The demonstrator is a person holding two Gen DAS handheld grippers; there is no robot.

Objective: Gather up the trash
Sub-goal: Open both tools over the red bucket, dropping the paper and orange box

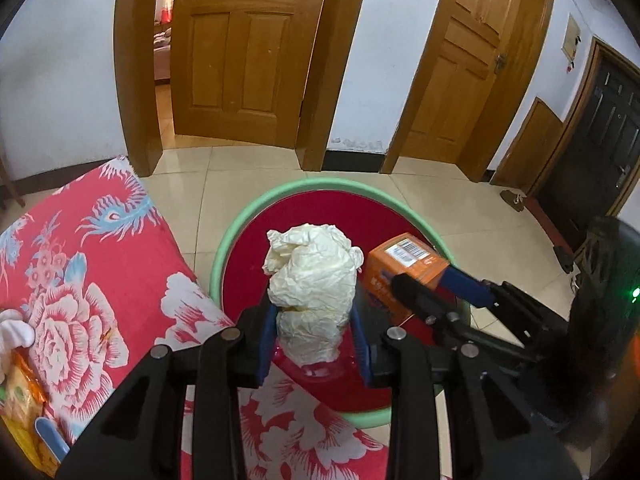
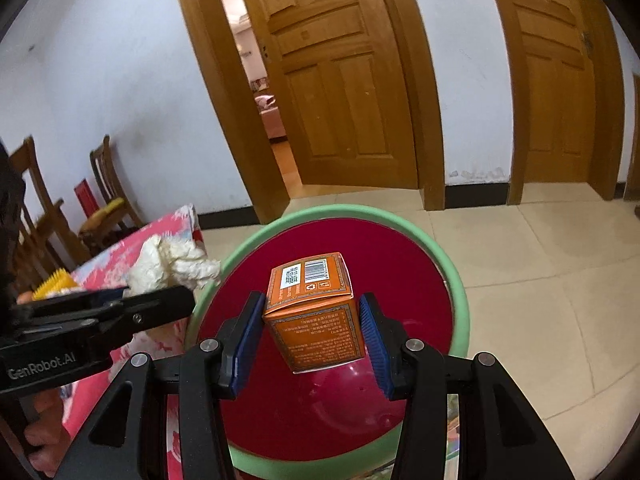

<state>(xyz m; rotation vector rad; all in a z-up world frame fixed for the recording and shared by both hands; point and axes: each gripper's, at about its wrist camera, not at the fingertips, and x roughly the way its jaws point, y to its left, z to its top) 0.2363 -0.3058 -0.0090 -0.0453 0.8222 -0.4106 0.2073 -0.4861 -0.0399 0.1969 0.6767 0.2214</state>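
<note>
Left wrist view: my left gripper [image 1: 314, 336] pinched crumpled paper [image 1: 310, 276] (frame centre) over the bin [image 1: 256, 210]; my right gripper [image 2: 310, 340] clamped the orange box [image 2: 316, 308].

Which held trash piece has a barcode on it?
The orange box in the right gripper; the left gripper holds plain crumpled paper.

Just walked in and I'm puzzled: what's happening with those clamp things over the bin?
A person is collecting trash with a handheld tool in each hand. The left tool grips a crumpled wad of paper, the right tool an orange box. Both hang over the red bin with a green rim, not yet dropped in.
</note>
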